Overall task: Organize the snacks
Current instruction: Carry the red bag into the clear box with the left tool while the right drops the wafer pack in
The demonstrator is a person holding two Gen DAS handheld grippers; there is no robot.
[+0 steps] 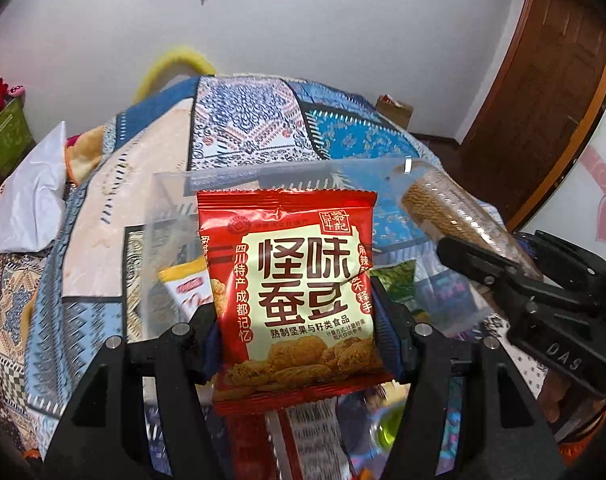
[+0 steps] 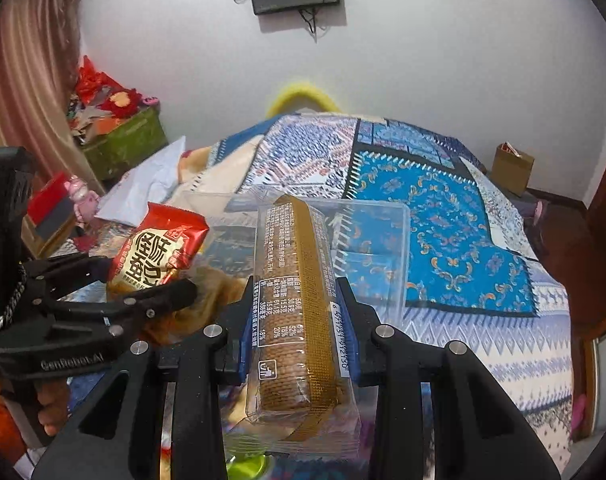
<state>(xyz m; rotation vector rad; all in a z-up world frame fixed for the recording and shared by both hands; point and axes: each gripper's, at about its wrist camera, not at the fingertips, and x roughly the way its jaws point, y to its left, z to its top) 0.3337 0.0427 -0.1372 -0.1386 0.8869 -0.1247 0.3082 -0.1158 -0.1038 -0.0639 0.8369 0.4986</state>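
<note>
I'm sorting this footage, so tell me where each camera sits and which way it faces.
Left wrist: on the left gripper, facing over the bed toward the wall; its fingers clamp a red packet, right gripper at right.
Right wrist: on the right gripper, same heading; its fingers clamp a biscuit pack, left gripper at left.
Shared: both snacks, clear bin, bed.

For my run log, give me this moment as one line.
left gripper: shut on red broad-bean snack packet | right gripper: shut on clear-wrapped biscuit pack | both above clear plastic bin

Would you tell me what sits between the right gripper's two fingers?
The clear-wrapped biscuit pack is clamped lengthwise between the right gripper's fingers, shown best in the right wrist view.
</note>
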